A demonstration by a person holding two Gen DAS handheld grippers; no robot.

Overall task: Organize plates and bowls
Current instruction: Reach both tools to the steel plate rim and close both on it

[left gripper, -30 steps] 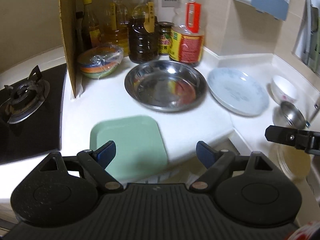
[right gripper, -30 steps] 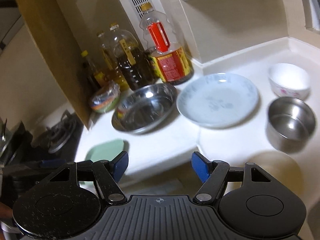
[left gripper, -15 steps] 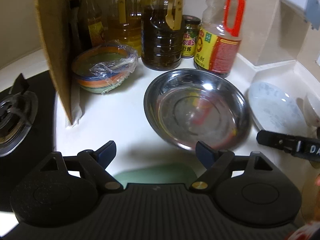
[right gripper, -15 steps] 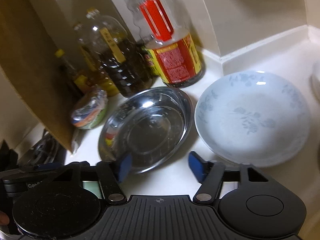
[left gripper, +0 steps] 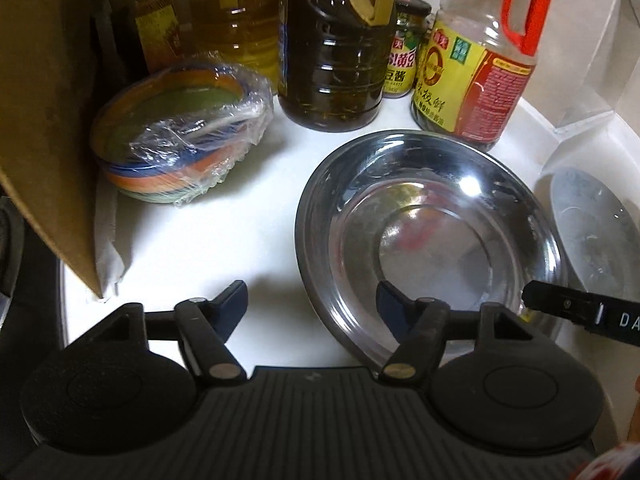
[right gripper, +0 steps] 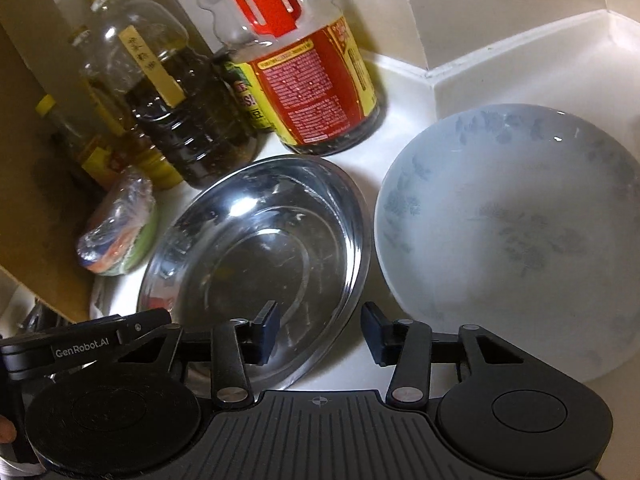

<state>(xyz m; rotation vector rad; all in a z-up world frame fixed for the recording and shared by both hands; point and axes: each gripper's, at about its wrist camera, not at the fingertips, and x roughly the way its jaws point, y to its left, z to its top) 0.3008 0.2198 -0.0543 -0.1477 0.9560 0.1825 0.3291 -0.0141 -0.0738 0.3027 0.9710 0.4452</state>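
Observation:
A shallow steel dish [left gripper: 432, 240] [right gripper: 256, 248] sits on the white counter in front of the bottles. My left gripper [left gripper: 312, 304] straddles its near left rim, one finger over the inside and one outside. Its jaws are closing, and the pads are still clear of the rim. My right gripper [right gripper: 320, 328] straddles the near right rim the same way, also closing without touching. A white floral plate [right gripper: 520, 240] [left gripper: 592, 240] lies just right of the dish. A stack of coloured bowls in plastic wrap [left gripper: 180, 140] [right gripper: 120, 232] stands at the left.
Several oil and sauce bottles [left gripper: 336, 60] [right gripper: 304, 80] line the wall close behind the dish. A cardboard panel [left gripper: 48, 140] stands at the left, screening the stove. The counter corner wall [right gripper: 500, 20] rises behind the white plate.
Both grippers moved forward and down to the steel dish, and their jaws narrowed. The green plate, the small bowls and the stove slid out of view.

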